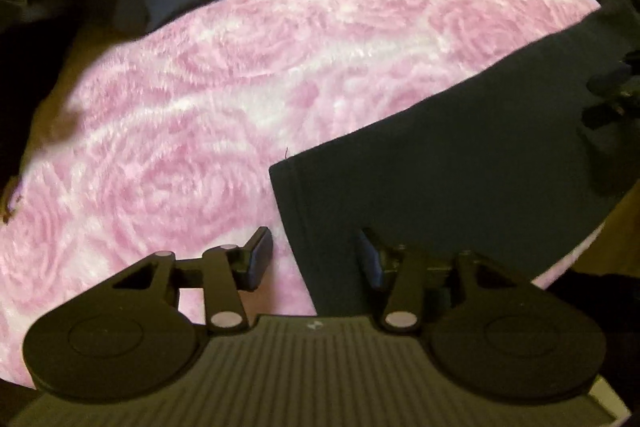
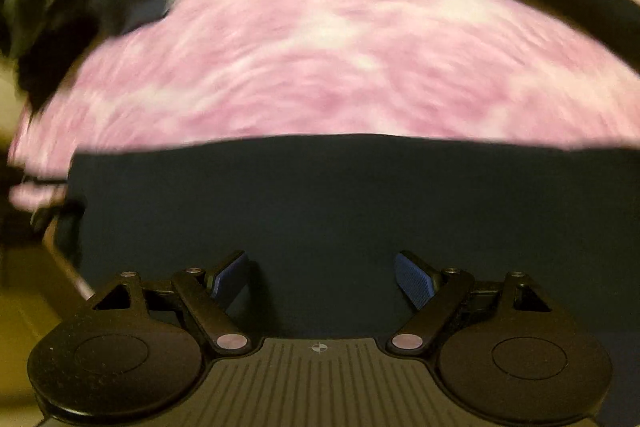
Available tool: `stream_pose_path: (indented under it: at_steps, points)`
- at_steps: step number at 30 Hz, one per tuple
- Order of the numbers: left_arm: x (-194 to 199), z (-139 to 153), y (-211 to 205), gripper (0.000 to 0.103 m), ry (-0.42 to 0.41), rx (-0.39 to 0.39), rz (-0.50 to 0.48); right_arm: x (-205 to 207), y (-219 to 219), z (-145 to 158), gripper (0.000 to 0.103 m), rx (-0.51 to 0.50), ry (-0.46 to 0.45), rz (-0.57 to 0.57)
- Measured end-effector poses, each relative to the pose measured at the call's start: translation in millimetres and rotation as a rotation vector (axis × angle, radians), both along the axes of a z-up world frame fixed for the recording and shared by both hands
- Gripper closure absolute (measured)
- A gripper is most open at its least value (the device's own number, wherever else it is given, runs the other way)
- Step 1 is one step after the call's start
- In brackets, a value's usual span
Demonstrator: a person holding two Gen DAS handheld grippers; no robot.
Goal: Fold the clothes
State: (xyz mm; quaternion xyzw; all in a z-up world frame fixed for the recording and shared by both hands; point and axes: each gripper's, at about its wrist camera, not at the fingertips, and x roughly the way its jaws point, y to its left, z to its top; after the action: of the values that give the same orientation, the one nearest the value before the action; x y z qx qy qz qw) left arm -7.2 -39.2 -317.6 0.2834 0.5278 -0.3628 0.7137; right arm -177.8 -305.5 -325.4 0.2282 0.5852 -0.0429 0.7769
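Both hand-held grippers, left (image 1: pixel 316 259) and right (image 2: pixel 322 279), are hovering wide apart over the dark garment (image 1: pixel 440 167); soft, limp cloth, so its lower-centre corner looks the best grab.

— Dim, warm light in here. The left wrist view is fairly sharp, though the pink blanket (image 1: pixel 248 75) bows at the edges.

— The right one smears badly; the dark garment (image 2: pixel 340 195) shows no detail.
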Motion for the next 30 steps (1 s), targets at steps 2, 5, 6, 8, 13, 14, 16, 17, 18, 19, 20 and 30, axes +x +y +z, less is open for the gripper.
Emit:
stream_pose_path:
  at_steps: [2,5,6,8,13,14,16,17,18,19,20,30]
  points:
    - [2,7,2,0.062,-0.020,0.027,-0.020,-11,-16,7,0.020,-0.040,0.025,-0.078]
    - [8,23,-4,0.062,-0.086,0.054,-0.077,-29,-40,26,0.020,-0.109,0.030,-0.160]
    - [12,27,-8,0.062,-0.106,0.059,-0.098,-34,-48,34,0.020,-0.118,0.011,-0.176]
    - [18,36,-26,0.061,-0.143,0.057,-0.149,-41,-65,50,0.020,-0.154,-0.022,-0.189]
    - [21,53,-109,0.057,-0.228,0.037,-0.341,-61,-118,83,0.020,-0.268,-0.092,-0.217]
    - [19,57,-129,0.056,-0.246,0.030,-0.385,-67,-134,88,0.020,-0.287,-0.103,-0.228]
    - [15,65,-169,0.051,-0.269,0.015,-0.450,-78,-171,90,0.020,-0.323,-0.119,-0.240]
    - [14,68,-192,0.051,-0.275,0.005,-0.469,-85,-194,90,0.020,-0.344,-0.125,-0.243]
    - [15,71,-213,0.049,-0.275,-0.002,-0.477,-90,-217,88,0.020,-0.355,-0.126,-0.246]
    - [15,72,-234,0.048,-0.272,-0.009,-0.480,-94,-239,84,0.020,-0.354,-0.120,-0.249]
    - [14,72,-259,0.048,-0.265,-0.015,-0.479,-98,-262,79,0.020,-0.354,-0.114,-0.251]
    - [-9,44,-463,0.046,-0.254,0.029,-0.649,-137,-486,36,0.020,-0.347,-0.055,-0.278]
